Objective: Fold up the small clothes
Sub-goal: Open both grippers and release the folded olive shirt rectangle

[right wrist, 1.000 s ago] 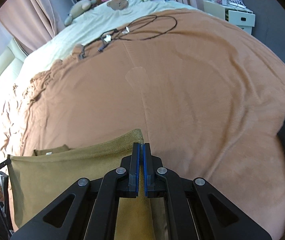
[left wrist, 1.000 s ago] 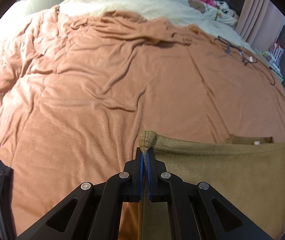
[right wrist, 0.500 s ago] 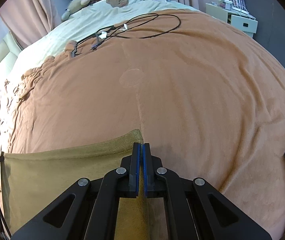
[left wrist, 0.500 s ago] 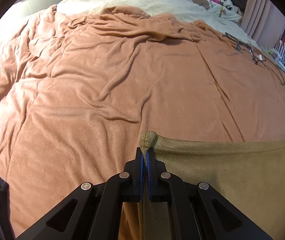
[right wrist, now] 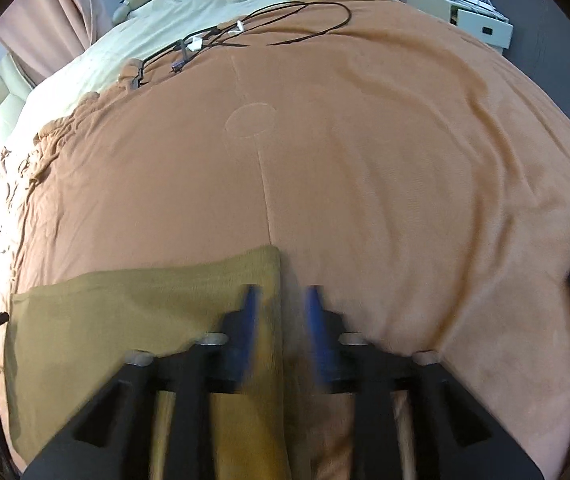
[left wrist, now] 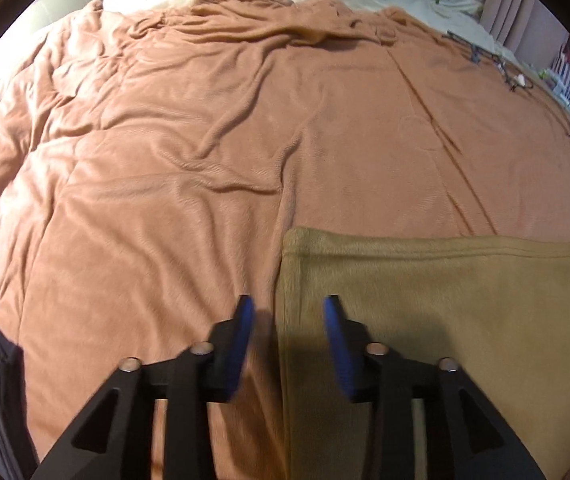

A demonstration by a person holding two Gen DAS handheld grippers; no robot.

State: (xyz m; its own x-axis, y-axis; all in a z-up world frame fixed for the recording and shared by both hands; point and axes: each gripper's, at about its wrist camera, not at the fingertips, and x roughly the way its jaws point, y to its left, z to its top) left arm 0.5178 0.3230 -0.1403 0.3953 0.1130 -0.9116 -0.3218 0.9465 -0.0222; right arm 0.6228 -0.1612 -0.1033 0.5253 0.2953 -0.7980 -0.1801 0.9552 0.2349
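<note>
Olive-brown knit garment [left wrist: 445, 300], folded flat into a rectangle on the rust-orange fleece blanket [left wrist: 205, 140] of the bed; its long axis runs side to side between the two tools, its hemmed far edge straight. Left tongs [left wrist: 288, 312] are spread apart and empty, straddling the garment's left edge. Right tongs [right wrist: 281, 304] are likewise spread and empty over its right corner. Black cables [right wrist: 245, 32] lie well beyond on the blanket.

Both wrist views face low across the blanket [left wrist: 205, 160].
</note>
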